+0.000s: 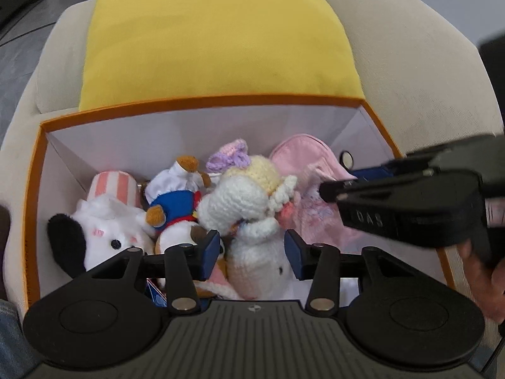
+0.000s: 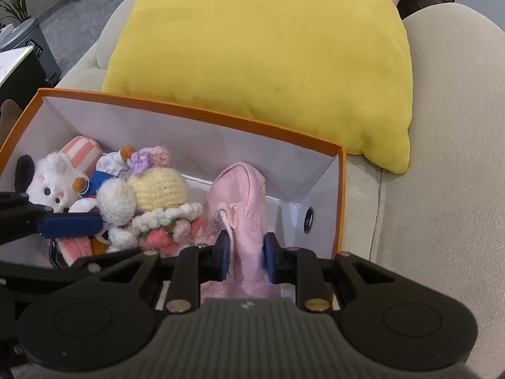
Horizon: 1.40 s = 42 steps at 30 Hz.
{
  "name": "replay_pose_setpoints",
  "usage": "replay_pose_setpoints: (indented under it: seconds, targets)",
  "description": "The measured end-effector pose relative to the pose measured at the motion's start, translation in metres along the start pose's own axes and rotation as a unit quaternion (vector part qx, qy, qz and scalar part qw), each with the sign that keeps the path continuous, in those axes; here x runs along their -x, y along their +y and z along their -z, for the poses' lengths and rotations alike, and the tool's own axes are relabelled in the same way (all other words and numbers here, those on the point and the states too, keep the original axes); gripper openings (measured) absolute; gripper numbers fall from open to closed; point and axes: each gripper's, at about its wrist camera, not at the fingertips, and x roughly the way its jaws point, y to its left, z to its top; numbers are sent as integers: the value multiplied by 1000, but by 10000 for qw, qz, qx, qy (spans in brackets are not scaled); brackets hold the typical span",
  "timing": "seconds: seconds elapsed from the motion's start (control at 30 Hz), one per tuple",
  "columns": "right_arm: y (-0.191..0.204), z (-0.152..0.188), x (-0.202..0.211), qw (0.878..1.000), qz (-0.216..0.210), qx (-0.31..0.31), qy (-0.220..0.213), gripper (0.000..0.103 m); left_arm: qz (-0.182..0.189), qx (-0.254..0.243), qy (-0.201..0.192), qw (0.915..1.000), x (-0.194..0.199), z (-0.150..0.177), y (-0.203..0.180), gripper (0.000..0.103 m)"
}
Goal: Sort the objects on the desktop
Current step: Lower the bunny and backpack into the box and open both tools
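An orange box (image 1: 202, 101) (image 2: 189, 110) with white inside walls holds several soft toys. My left gripper (image 1: 252, 254) is open over the box, its blue pads on either side of a white crocheted doll (image 1: 249, 221) with a yellow hat and purple bow. My right gripper (image 2: 244, 254) is shut on a pink cloth pouch (image 2: 243, 195) at the box's right end; it enters the left wrist view (image 1: 410, 202) from the right. A white plush dog (image 1: 104, 230) (image 2: 53, 186) and a blue-shirted plush (image 1: 173, 202) lie at the left.
The box sits on a beige sofa (image 2: 442, 173) in front of a yellow cushion (image 1: 214, 38) (image 2: 268, 47). A grey bin (image 2: 28, 44) and a plant (image 2: 15, 6) stand on the floor at far left.
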Motion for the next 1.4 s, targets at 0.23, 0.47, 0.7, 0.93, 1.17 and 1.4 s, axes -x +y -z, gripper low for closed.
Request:
replay_pose_setpoints:
  seconds: [0.23,0.47,0.7,0.93,1.17,1.4]
  targets:
    - [8,-4,2,9990,-381,-163,193,31,124,-65,-18,9999,1,4,0,32]
    - [-1,-6,1,9932,-941,-662,171,30,249,147,-133,9995,-3,-1,11,30]
    - [4,-13,-8,9898,-1242,-664,192,30,267,72,-180,9995,-11,-2,11,29]
    - [12,-13,-3,9938,-1046,-356,114,34,379,135,-227,9989,-3,1,15,30]
    - [9,-12,3,9955,-911,-261,7,47,357,84,-282,9989,13,5,17,35]
    - [5,-11,11,9954,-896,-315,-109,52,435,119,-394,9982,29,6,17,48]
